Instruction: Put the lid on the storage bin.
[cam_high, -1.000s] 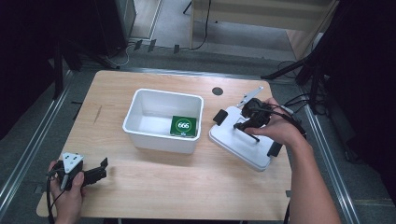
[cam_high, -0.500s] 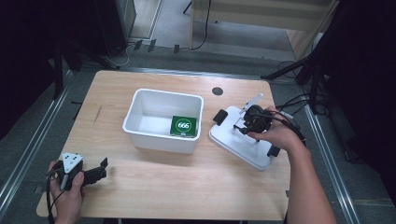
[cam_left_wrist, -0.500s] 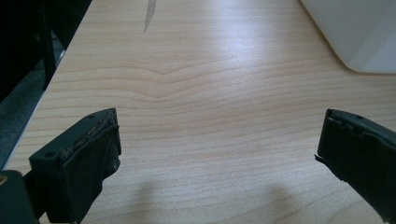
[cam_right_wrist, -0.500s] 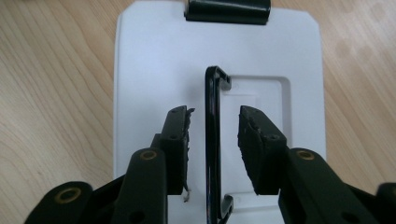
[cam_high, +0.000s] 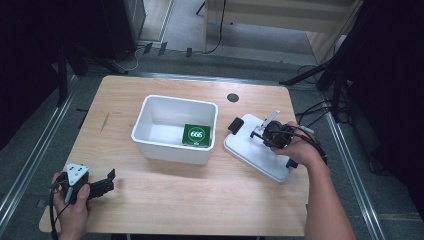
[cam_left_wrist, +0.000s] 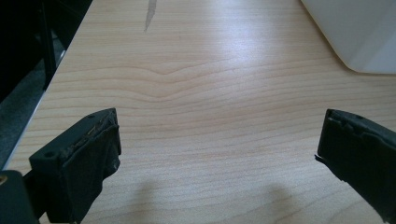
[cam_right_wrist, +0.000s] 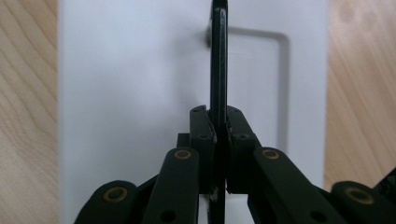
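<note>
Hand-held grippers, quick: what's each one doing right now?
Left hand-held gripper: open, holding nothing.
Right hand-held gripper: closed on the white lid's black handle.

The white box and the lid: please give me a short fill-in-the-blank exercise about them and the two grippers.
1. The green packet lies inside the white ____.
2. The right gripper has its jaws shut on the lid's black ____.
3. The left gripper has its jaws ____ over bare wood.
4. The white lid lies on the table, to the ____ of the box in the high view.

Missing words: box; handle; open; right
</note>
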